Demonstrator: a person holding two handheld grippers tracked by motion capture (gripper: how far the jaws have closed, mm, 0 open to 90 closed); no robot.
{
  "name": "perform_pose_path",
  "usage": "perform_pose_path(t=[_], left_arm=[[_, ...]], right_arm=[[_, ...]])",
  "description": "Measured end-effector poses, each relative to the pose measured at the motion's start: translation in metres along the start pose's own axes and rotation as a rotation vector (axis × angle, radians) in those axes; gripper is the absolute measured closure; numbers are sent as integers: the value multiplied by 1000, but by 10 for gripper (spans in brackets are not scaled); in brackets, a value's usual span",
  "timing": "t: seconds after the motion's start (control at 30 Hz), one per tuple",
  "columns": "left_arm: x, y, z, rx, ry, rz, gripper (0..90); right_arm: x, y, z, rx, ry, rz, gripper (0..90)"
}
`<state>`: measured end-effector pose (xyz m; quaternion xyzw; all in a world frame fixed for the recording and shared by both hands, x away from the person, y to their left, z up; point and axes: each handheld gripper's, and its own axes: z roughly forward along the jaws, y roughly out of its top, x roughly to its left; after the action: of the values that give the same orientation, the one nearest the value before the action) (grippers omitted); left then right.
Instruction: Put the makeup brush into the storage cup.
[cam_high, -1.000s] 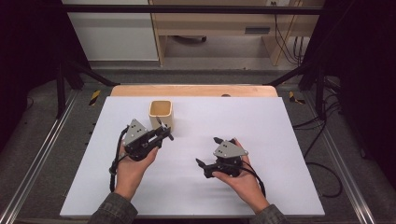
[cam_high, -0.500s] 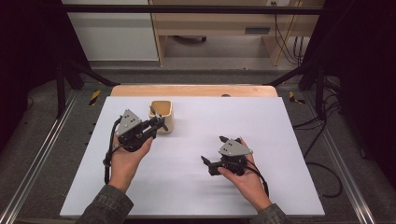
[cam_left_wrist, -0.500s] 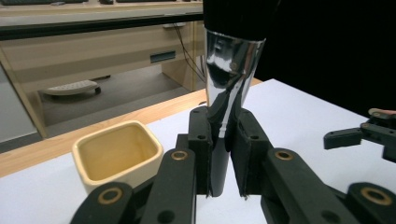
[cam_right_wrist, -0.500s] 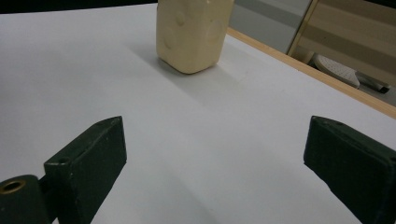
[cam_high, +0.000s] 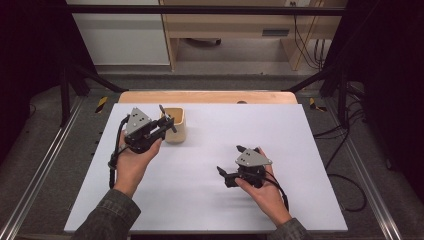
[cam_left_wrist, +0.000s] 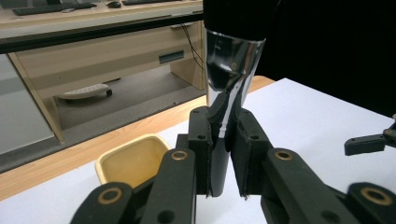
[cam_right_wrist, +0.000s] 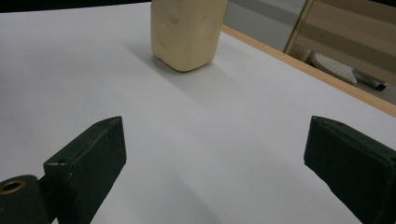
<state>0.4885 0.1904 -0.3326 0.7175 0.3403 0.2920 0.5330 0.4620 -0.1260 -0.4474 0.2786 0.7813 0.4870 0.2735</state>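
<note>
- In the high view, the left gripper (cam_high: 166, 123) sits in the upper left part of the white table (cam_high: 300, 150), held up by the person's left hand (cam_high: 132, 162), its tip just at the near rim of the yellow cup (cam_high: 176, 125).
- In the left gripper view, its jaws are pressed together on a dark, shiny flat-headed tool (cam_left_wrist: 229, 84); it looks like a spatula or scoop, though the top is cut off and I cannot be sure.
- The tool stands upright in the centre of that view, its narrow stem pinched between the pads, its wider reflective part rising above them.
- The yellow cup shows at the lower left of that view, open mouth up, just behind the jaws.
- The right gripper (cam_high: 227, 162) rests low over the table at the lower centre-right of the high view, in the right hand (cam_high: 262, 192).
- In the right gripper view, its jaws are spread wide with bare table between them, the cup standing well beyond at the top centre.
</note>
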Motion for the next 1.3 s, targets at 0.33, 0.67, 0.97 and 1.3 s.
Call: perform_pose_path(t=[0.33,0.67,0.97,1.3], left_arm=[[12,9,3,-10,29,-12,788],[24,8,9,-24,65,-41,788],[36,2,19,-17,100,-58,788],[46,-9,38,-10,135,-84,788]], right_arm=[[-2,-1,-2,-5,-2,-2,73],[-2,-2,-3,-3,-6,-1,73],[-3,-3,-3,-1,-6,-1,72],[0,-4,-2,3,14,-10,70]])
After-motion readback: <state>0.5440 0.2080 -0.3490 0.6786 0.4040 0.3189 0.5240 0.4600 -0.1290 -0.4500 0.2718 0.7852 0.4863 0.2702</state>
